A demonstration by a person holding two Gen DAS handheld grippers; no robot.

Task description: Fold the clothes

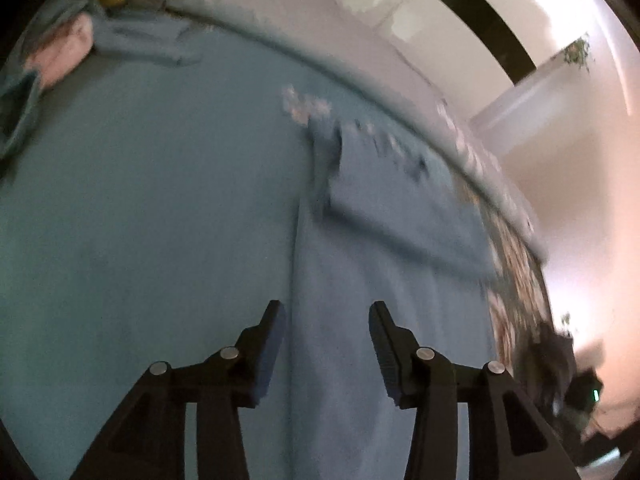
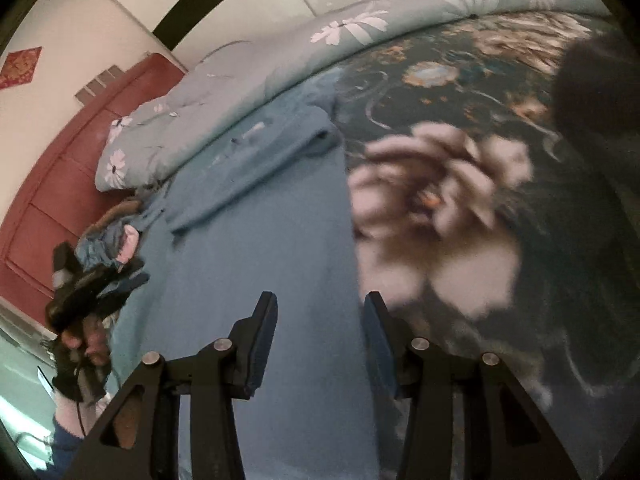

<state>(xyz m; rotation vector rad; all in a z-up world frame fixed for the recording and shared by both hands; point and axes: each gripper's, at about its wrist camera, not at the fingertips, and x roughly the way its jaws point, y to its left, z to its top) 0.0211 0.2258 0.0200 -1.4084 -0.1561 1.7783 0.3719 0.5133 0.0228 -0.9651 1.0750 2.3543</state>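
Left gripper [image 1: 327, 320] and right gripper [image 2: 320, 312] are hovering apart, empty, over the blue garment [image 2: 280, 240]; next, grabbing the 12 o'clock sleeve fold.

A bedroom in a home is shown. A bed is covered by a dark floral bedspread [image 2: 500, 92], and a pale quilt [image 2: 248, 92] printed with white daisies is bunched along its far side. A red padded headboard [image 2: 64, 148] is seen against white walls, where a red paper ornament [image 2: 20, 67] (diamond-shaped) is hung. A small pile of clothes [image 2: 116, 236] is heaped nearby.
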